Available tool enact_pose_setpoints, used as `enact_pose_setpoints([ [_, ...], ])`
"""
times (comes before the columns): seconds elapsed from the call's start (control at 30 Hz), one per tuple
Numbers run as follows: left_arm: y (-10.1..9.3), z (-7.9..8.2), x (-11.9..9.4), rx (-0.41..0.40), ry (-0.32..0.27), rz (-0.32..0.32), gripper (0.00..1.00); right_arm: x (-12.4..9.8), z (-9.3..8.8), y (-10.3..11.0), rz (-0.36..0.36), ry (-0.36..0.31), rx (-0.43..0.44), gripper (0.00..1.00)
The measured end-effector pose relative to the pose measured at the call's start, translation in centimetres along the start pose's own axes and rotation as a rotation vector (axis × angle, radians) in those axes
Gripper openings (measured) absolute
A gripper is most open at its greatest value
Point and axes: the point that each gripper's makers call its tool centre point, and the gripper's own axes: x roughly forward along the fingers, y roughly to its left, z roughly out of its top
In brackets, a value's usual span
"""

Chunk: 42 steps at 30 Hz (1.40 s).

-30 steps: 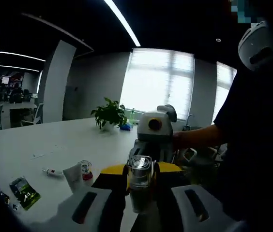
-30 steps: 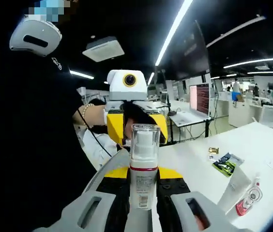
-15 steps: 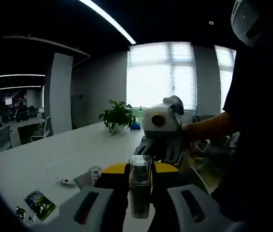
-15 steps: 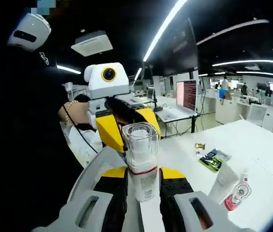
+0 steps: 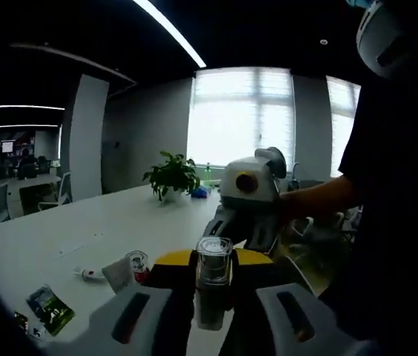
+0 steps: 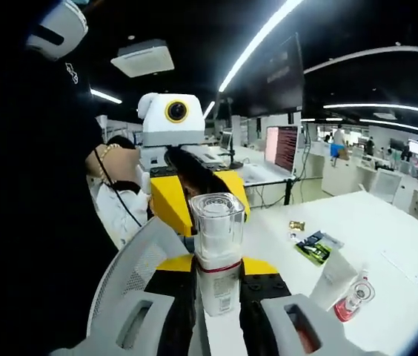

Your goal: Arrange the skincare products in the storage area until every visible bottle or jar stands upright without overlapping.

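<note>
Facing each other across the white table [image 5: 83, 230], both grippers meet on one pump bottle. In the right gripper view, the right gripper [image 6: 218, 297] pinches the pump bottle [image 6: 217, 252] at lower centre: clear cap, red band, white labelled body, upright between the jaws. The left gripper [image 6: 176, 167] stands just behind it, yellow-bodied, a hand [image 6: 113, 165] at its left.

The left gripper view gives the same bottle [image 5: 213, 278] end-on at lower centre, cap toward the lens, label unreadable; the left gripper [image 5: 210, 311] brackets it, contact cannot be told. The right gripper [image 5: 250, 204] sits beyond.

A white tube [image 6: 335, 278] and a small red-based bottle [image 6: 351, 297] lie at the lower right of the right gripper view, green sachets [image 6: 314, 246] above them; the left gripper view adds a potted plant [image 5: 170, 176].
</note>
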Motion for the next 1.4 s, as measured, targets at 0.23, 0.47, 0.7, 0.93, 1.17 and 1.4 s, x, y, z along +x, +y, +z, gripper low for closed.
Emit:
enact_pose_setpoints([
  [0.23, -0.2, -0.5, 0.0, -0.034, -0.005, 0.023, 0.21, 0.6, -1.3, -0.1, -0.025, -0.012, 0.031, 0.11],
  [0.47, 0.5, -3.0, -1.3, -0.070, 0.037, 0.111, 0.39, 0.7, -3.2, -1.7, -0.077, -0.003, 0.063, 0.11],
  [0.7, 1.2, -6.8, -2.6, -0.074, 0.139, 0.205, 0.63, 1.7, -4.6, -2.9, -0.109, 0.000, 0.082, 0.11],
  [0.93, 1.9, -8.8, -3.8, -0.118, 0.170, 0.256, 0.76, 2.8, -5.6, -3.9, -0.134, 0.002, 0.084, 0.12],
  [1.17, 2.2, -10.8, -4.4, -0.135, 0.207, 0.294, 0.95, 3.4, -6.9, -5.7, -0.173, -0.006, 0.102, 0.12],
  [1.4, 2.8, -11.6, -5.3, -0.154, 0.220, 0.323, 0.99, 3.9, -8.8, -6.8, -0.193, 0.012, 0.112, 0.12],
])
